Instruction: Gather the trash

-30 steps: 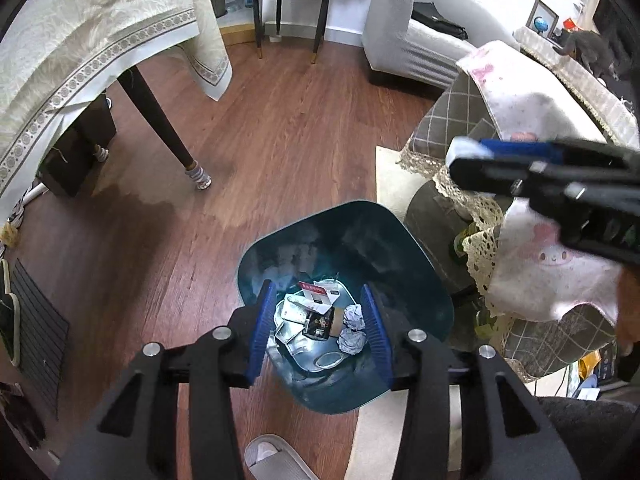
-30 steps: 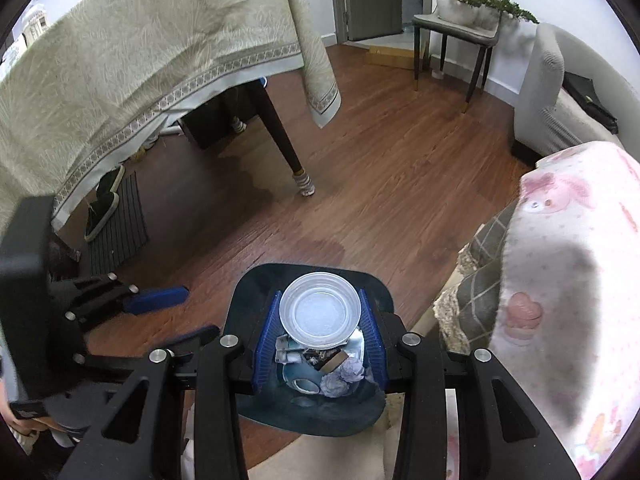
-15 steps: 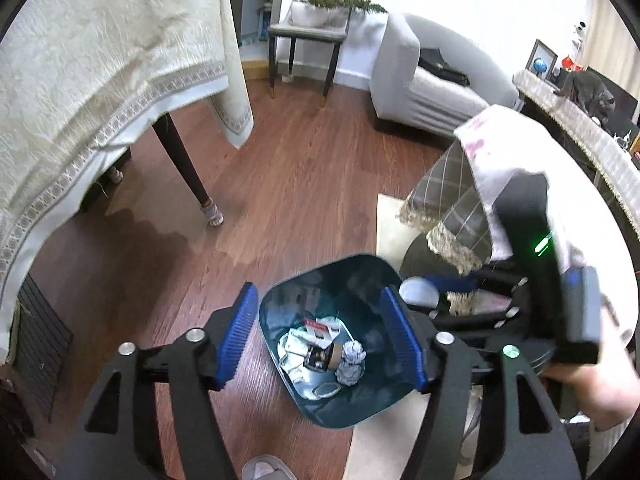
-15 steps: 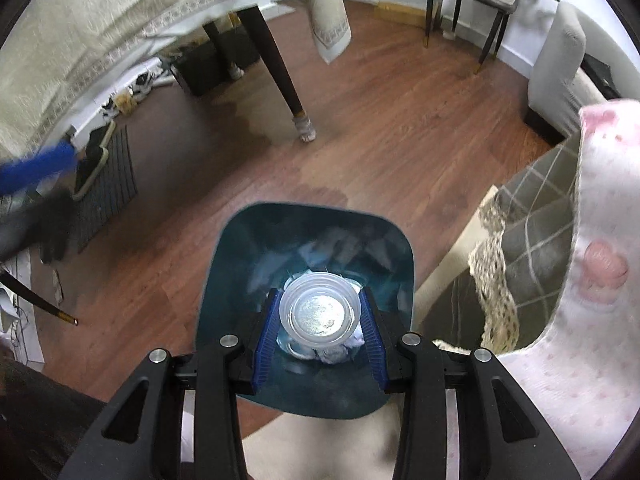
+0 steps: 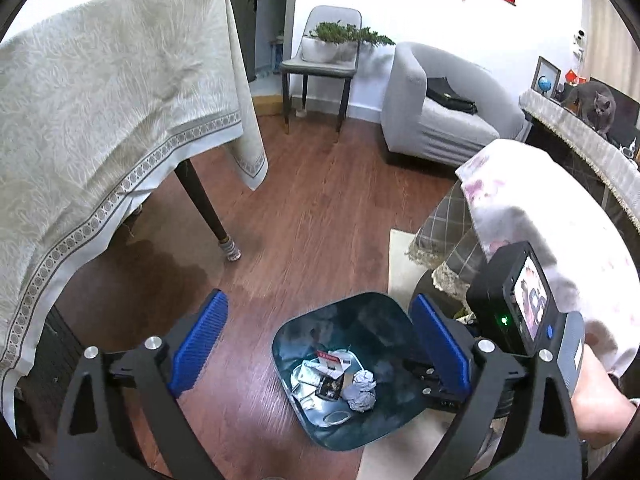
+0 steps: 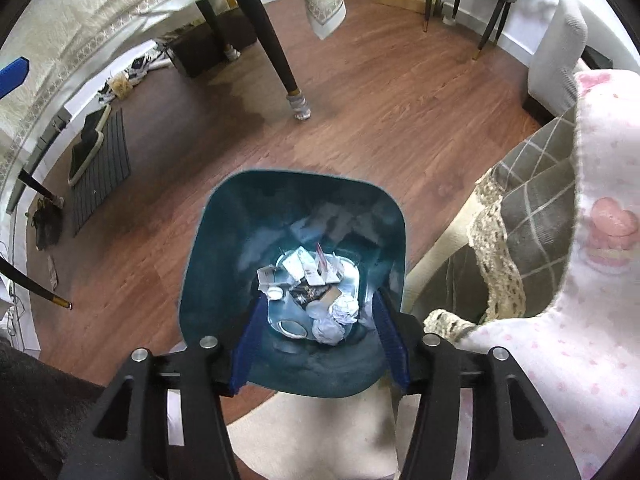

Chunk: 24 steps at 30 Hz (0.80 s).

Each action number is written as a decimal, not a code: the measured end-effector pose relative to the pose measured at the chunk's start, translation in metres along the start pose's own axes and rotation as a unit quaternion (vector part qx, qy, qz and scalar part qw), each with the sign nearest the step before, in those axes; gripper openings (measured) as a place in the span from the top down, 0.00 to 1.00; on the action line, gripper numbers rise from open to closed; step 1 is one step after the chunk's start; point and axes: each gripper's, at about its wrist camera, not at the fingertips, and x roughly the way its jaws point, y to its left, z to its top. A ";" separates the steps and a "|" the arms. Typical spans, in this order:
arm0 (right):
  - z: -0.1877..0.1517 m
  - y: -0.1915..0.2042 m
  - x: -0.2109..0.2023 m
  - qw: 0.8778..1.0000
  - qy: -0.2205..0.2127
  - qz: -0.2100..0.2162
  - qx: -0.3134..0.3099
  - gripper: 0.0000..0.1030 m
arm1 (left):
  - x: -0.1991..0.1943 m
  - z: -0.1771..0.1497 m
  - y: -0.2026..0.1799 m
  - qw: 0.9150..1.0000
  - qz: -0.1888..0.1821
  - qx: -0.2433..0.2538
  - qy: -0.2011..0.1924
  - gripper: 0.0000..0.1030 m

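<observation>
Drop-off step: both the left claw [image 5: 318, 354] and right claw [image 6: 320, 346] are opening, empty, over the teal bin [image 6: 208, 264], so next is fetching more trash.

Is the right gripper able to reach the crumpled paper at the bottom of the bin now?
Probably yes. The right gripper hangs over the bin, its empty jaws opening, and the crumpled paper lies uncovered on top of the trash.
</observation>
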 end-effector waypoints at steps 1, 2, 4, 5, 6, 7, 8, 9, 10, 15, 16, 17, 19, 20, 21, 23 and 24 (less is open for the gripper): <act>0.000 -0.001 -0.005 1.000 -0.007 0.000 0.001 0.47 | -0.002 0.001 -0.001 1.000 0.001 0.002 -0.003 0.08; 0.000 -0.002 -0.012 1.000 -0.017 0.001 0.003 0.47 | -0.004 0.004 -0.002 1.000 0.001 0.003 -0.008 0.08; 0.001 -0.005 -0.025 0.999 -0.034 0.003 0.005 0.47 | -0.009 0.008 -0.004 1.000 0.000 0.003 -0.016 0.08; 0.001 -0.006 -0.034 0.999 -0.047 0.002 0.007 0.47 | -0.012 0.010 -0.006 1.000 -0.001 0.004 -0.021 0.08; 0.002 -0.008 -0.039 0.998 -0.055 0.002 0.008 0.47 | -0.014 0.011 -0.008 1.000 -0.002 0.005 -0.023 0.08; 0.002 -0.010 -0.047 0.998 -0.064 0.003 0.011 0.47 | -0.017 0.012 -0.010 1.000 -0.001 0.006 -0.027 0.08; 0.003 -0.011 -0.056 0.997 -0.077 0.003 0.012 0.47 | -0.019 0.013 -0.012 1.000 -0.001 0.007 -0.030 0.08; 0.003 -0.012 -0.064 0.996 -0.088 0.002 0.012 0.47 | -0.022 0.014 -0.015 0.999 -0.001 0.008 -0.033 0.08; 0.003 -0.014 -0.076 0.994 -0.104 0.002 0.015 0.46 | -0.024 0.015 -0.017 0.999 -0.001 0.008 -0.034 0.08; 0.002 -0.025 -0.123 0.985 -0.167 -0.013 0.033 0.37 | -0.040 0.021 -0.032 0.998 -0.002 0.015 -0.055 0.07; 0.000 -0.027 -0.131 0.984 -0.176 -0.019 0.036 0.33 | -0.043 0.021 -0.036 0.998 -0.002 0.018 -0.059 0.07; -0.004 -0.031 -0.141 0.981 -0.188 -0.026 0.042 0.30 | -0.047 0.022 -0.040 0.998 -0.001 0.020 -0.064 0.07; -0.015 -0.043 -0.162 0.974 -0.213 -0.043 0.059 0.28 | -0.051 0.023 -0.046 0.997 0.000 0.026 -0.071 0.05; -0.019 -0.047 -0.169 0.972 -0.220 -0.051 0.064 0.25 | -0.054 0.023 -0.050 0.997 0.001 0.027 -0.074 0.05; -0.027 -0.053 -0.179 0.968 -0.231 -0.066 0.072 0.23 | -0.057 0.022 -0.054 0.997 -0.002 0.026 -0.075 0.05; -0.041 -0.060 -0.192 0.962 -0.243 -0.094 0.084 0.14 | -0.063 0.023 -0.061 0.996 -0.007 0.024 -0.080 0.05; -0.050 -0.065 -0.197 0.960 -0.246 -0.102 0.090 0.13 | -0.066 0.023 -0.064 0.996 -0.008 0.024 -0.084 0.05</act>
